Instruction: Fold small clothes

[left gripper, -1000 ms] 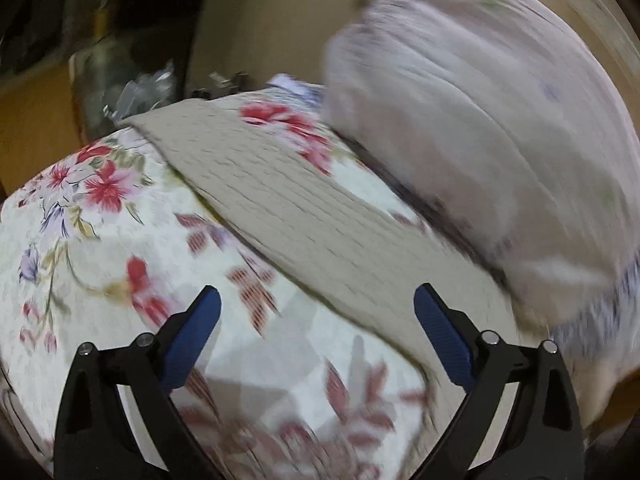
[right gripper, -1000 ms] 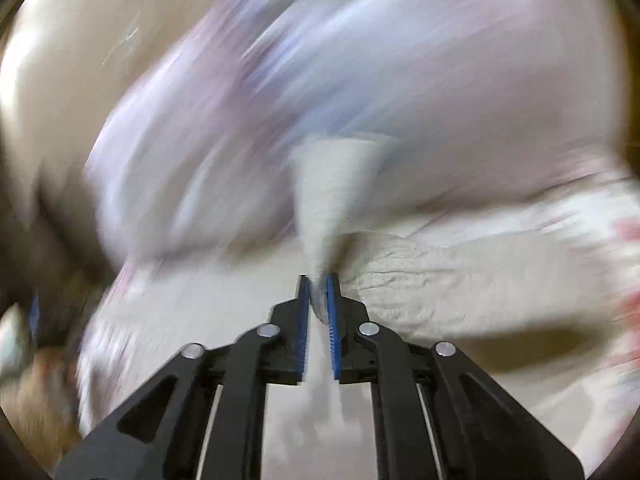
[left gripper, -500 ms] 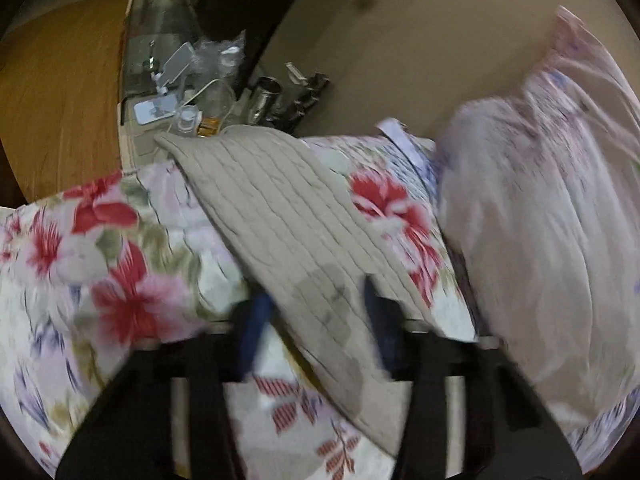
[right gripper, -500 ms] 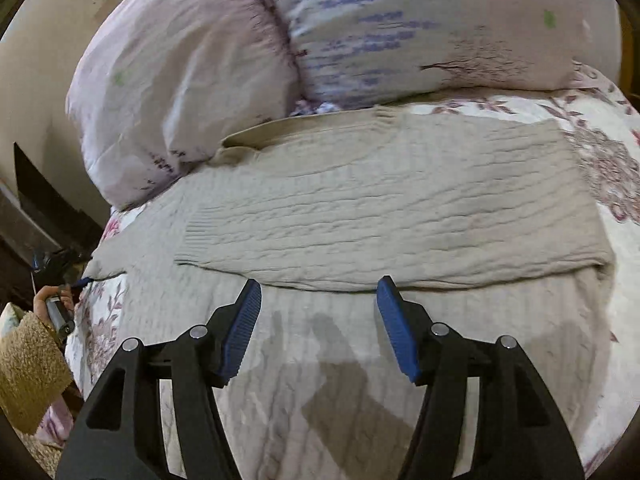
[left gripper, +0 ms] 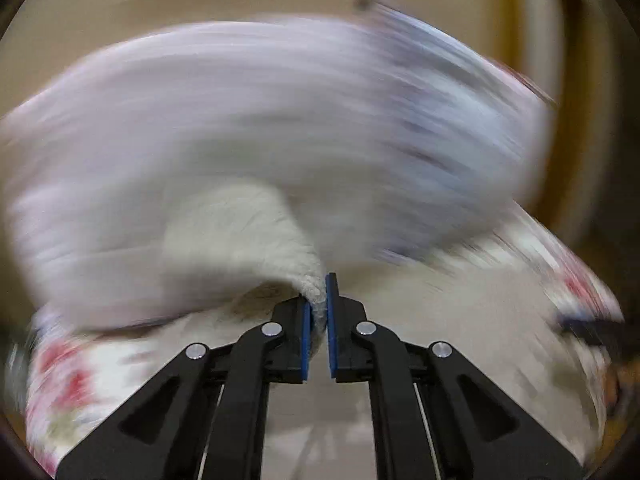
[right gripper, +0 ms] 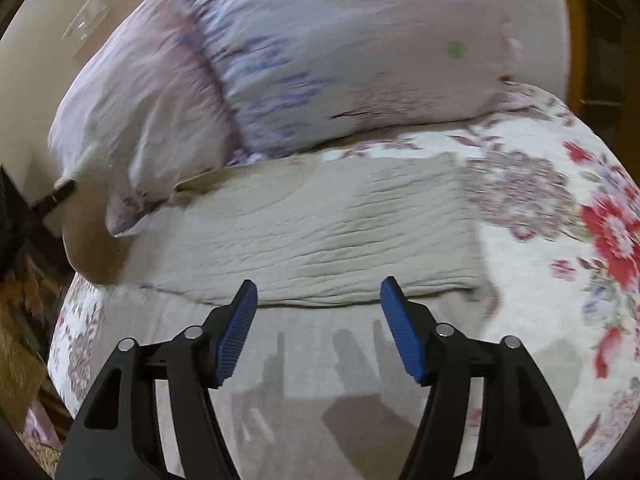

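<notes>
A beige cable-knit sweater (right gripper: 320, 236) lies on the floral bedspread (right gripper: 560, 280), one part folded over the body. My right gripper (right gripper: 318, 300) is open and empty, just above the sweater's near half. My left gripper (left gripper: 318, 294) is shut on an edge of the sweater (left gripper: 240, 232) and lifts it, the cloth rising to the left of the blue pads. The left wrist view is heavily blurred by motion.
Two pale purple pillows (right gripper: 300, 60) rest against the wall behind the sweater, also blurred in the left wrist view (left gripper: 260, 120). The bed's left edge (right gripper: 68, 320) drops to dark furniture and clutter.
My left gripper went from open over the bedspread to shut on the sweater's edge and is swinging fast. My right gripper let go of the sweater and stays open over it.
</notes>
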{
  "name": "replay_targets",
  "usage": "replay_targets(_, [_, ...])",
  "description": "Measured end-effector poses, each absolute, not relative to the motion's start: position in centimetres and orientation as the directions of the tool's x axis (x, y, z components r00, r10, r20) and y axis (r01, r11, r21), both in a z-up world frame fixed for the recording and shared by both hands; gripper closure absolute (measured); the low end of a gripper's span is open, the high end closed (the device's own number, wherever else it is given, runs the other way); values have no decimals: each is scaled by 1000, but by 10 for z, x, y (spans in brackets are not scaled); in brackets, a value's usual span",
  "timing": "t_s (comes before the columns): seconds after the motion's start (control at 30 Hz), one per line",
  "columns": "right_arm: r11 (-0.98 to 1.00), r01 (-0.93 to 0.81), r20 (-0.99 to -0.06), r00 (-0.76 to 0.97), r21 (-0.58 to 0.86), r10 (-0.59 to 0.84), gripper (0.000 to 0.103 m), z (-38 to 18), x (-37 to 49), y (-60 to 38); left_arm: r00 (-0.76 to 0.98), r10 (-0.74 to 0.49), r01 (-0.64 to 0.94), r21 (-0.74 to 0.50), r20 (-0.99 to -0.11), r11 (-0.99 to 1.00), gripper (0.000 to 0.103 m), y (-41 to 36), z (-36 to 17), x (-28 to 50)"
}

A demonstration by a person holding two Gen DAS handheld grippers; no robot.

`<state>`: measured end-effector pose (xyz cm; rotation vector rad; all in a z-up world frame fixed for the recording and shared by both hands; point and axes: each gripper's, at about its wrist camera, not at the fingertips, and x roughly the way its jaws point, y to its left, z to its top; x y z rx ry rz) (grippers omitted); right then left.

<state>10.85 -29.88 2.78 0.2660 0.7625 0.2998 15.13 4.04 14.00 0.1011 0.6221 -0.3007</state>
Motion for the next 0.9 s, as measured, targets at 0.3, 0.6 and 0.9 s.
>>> replay_targets(0.3, [919,-63,-708,618,389,342,35,9,78,-367,644,-141,206,-7,-752,978,30,50,72,99])
replay_targets(0.6, [739,-38,-688,336,673,643,74,-50,15,-376,447,-143,-108,-211,-883,971,37,160,18,3])
replay_targets(0.9, [582,-15,-569,195,813,799,95,-73,-16,-354,377,-348,-100,-411,-858,906,66,122,11,-49])
